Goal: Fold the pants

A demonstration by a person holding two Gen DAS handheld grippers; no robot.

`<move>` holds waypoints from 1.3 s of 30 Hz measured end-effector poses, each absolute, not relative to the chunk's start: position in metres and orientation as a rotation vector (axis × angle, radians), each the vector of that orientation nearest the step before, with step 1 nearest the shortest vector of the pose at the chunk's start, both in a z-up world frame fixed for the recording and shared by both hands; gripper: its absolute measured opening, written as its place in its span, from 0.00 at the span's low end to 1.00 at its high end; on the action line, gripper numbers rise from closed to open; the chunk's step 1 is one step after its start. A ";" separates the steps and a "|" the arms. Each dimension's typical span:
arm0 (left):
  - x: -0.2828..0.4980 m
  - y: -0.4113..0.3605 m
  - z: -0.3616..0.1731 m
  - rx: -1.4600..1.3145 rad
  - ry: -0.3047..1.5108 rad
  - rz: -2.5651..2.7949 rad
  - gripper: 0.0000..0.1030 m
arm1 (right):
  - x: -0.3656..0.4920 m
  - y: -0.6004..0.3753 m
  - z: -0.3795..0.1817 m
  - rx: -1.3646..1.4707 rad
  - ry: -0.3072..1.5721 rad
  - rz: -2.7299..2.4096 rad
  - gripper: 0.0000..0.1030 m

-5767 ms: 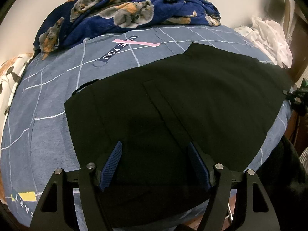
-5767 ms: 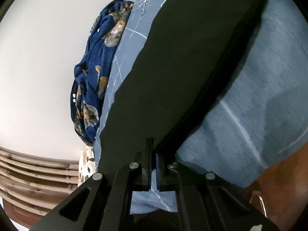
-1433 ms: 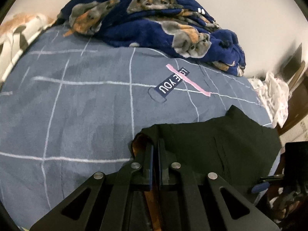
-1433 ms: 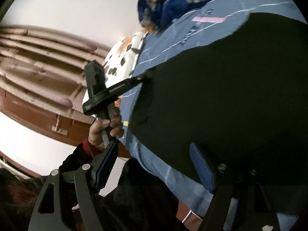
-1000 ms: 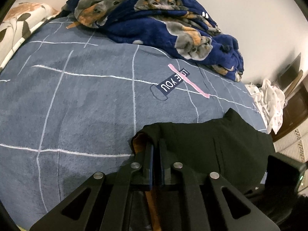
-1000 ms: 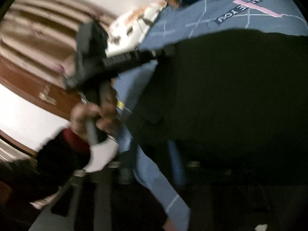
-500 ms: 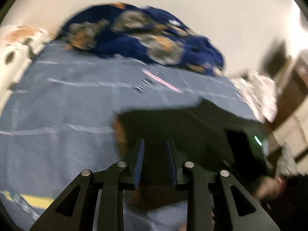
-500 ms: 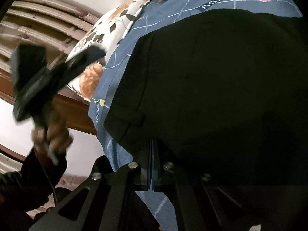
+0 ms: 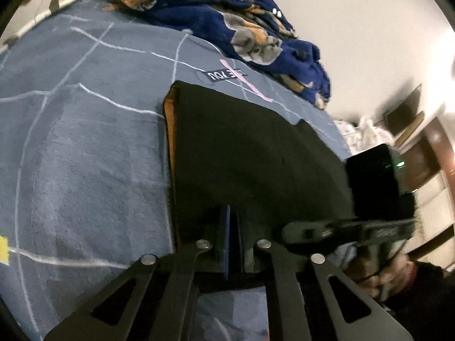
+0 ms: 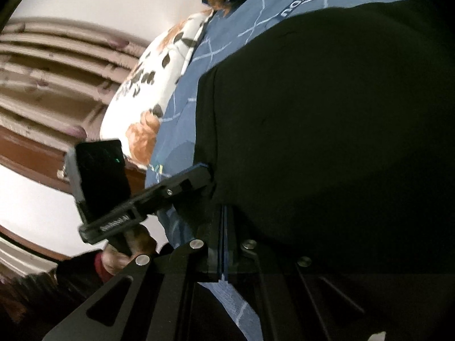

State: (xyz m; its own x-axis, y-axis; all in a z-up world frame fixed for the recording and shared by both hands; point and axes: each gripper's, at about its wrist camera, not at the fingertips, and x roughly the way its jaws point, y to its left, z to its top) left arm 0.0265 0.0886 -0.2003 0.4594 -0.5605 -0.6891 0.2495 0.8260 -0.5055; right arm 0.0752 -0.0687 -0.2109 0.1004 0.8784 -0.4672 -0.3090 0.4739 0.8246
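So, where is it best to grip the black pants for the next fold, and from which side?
Probably the near edge of the black pants, from the bedside: that hem hangs free at the blue bedspread's edge, and the left gripper and right gripper are shut on it there.

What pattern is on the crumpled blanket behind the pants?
Dog faces on dark blue blanket, clearest in the left wrist view.

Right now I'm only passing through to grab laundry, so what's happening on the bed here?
A person is folding black pants on a blue bedspread, with a handheld gripper in each hand. The left gripper and the right gripper are both shut on the near edge of the pants, close to each other. The pants lie flat as a folded slab, an orange lining showing along one side. A dog-print blanket is heaped at the far side of the bed.
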 end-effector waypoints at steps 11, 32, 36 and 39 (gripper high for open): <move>0.018 0.071 -0.196 -0.195 0.933 -0.413 0.06 | 0.009 -0.322 -0.161 0.782 0.802 0.571 0.45; 0.016 0.065 -0.193 -0.202 0.959 -0.319 0.06 | -0.145 -0.721 -0.285 1.377 0.394 -0.191 0.63; 0.017 0.065 -0.193 -0.204 0.964 -0.312 0.06 | -0.134 -0.729 -0.290 1.385 0.386 -0.172 0.63; 0.017 0.066 -0.193 -0.208 0.962 -0.314 0.06 | -0.126 -0.731 -0.290 1.373 0.393 -0.172 0.64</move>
